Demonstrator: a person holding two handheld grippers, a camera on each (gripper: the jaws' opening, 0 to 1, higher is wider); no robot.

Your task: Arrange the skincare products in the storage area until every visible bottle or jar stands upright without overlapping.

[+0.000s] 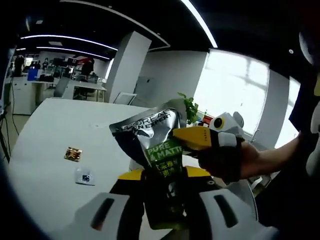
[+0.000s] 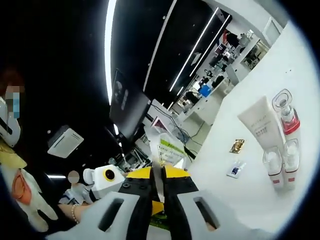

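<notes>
Left gripper view: left claw (image 1: pixel 165 187) clamped on the tube (image 1: pixel 156 145), held above the counter (image 1: pixel 45 140); right claw (image 1: pixel 200 137) grips its right edge. Right gripper view: right claw (image 2: pixel 161 192) closed on the tube's crimp (image 2: pixel 167 150); bottles (image 2: pixel 280 145) stand far right. Risk: opposed pulls could tear the tube free.

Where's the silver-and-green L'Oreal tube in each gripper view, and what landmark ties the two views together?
Left gripper view: L'Oreal tube at centre, printed face to camera, base between the left claw jaws, right claw pinching its right edge.
Right gripper view: tube edge-on, low centre, rising from between that claw's jaws.
Shared landmark: gold sachet on the white table, left of the tube in the left view and right of it in the right view.
</notes>
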